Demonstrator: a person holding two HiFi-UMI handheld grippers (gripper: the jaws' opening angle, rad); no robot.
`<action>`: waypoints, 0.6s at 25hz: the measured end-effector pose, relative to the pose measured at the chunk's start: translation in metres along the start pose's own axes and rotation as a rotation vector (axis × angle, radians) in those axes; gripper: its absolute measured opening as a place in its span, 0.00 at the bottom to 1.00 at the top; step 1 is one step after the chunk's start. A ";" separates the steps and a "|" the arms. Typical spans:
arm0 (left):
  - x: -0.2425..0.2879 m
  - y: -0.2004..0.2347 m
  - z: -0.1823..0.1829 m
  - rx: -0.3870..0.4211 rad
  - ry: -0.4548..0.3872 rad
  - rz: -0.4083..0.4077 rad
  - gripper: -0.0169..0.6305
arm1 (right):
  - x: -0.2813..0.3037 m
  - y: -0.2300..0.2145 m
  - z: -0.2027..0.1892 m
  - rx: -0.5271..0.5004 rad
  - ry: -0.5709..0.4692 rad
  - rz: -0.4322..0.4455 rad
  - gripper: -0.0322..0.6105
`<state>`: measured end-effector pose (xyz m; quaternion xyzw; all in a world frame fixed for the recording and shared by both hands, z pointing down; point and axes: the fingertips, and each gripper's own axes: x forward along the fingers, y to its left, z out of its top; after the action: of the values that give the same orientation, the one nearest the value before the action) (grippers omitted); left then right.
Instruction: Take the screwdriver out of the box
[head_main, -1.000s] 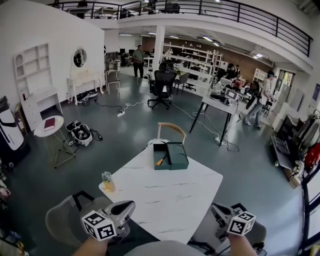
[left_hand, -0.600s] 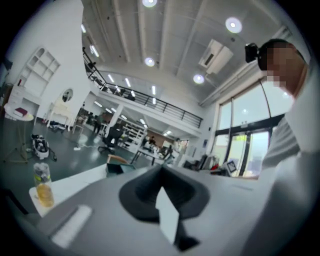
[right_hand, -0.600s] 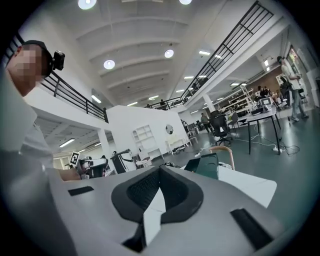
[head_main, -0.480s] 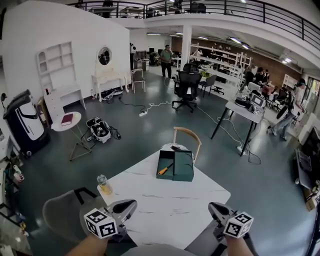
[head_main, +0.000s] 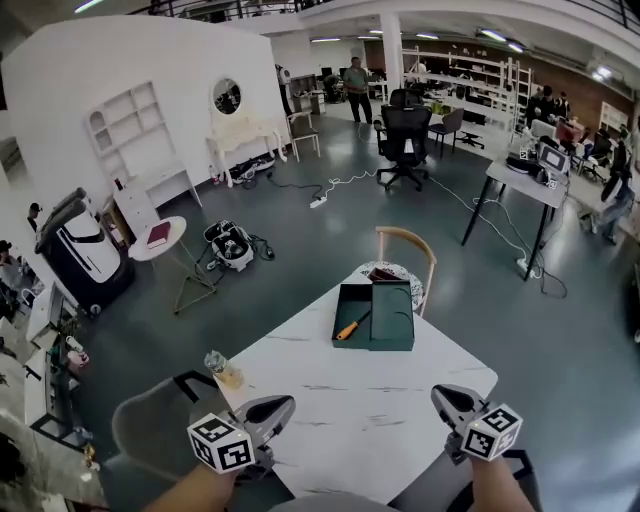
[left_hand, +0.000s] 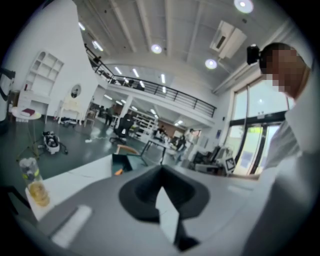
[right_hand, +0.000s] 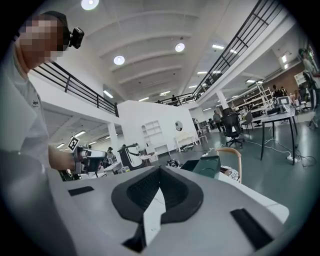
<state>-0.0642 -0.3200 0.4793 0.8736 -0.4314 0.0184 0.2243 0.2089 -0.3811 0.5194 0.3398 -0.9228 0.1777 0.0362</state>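
Observation:
A dark green box (head_main: 392, 318) lies open at the far side of the white marble table (head_main: 360, 405), its lid folded out to the right. Inside its left half rests the orange-handled screwdriver (head_main: 350, 328). My left gripper (head_main: 285, 404) hovers shut and empty at the table's near left edge, and my right gripper (head_main: 438, 394) hovers shut and empty at the near right edge. Both point toward the box, well short of it. In the left gripper view the box (left_hand: 126, 161) and the screwdriver (left_hand: 118, 172) show beyond the shut jaws. The right gripper view shows the box (right_hand: 210, 165) ahead.
A small bottle (head_main: 221, 368) of yellow liquid stands at the table's left corner. A wooden-backed chair (head_main: 406, 238) stands behind the box, and a grey chair (head_main: 150, 432) by my left arm. A round side table (head_main: 160, 238) and a floor bag lie further left.
Both grippers have moved forward toward the table's near edge and stayed shut. The view has tipped down, so the box and table sit lower and closer in the picture.

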 end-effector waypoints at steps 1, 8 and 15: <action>0.006 0.008 -0.002 -0.005 0.011 -0.007 0.03 | 0.006 -0.004 -0.003 0.000 0.003 -0.012 0.06; 0.072 0.060 -0.006 0.028 0.152 -0.046 0.03 | 0.042 -0.018 -0.007 0.026 0.011 -0.080 0.06; 0.155 0.102 -0.005 0.060 0.296 -0.036 0.03 | 0.069 -0.035 0.005 -0.007 0.024 -0.093 0.06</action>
<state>-0.0437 -0.4870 0.5568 0.8753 -0.3772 0.1559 0.2595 0.1789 -0.4497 0.5387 0.3798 -0.9062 0.1768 0.0568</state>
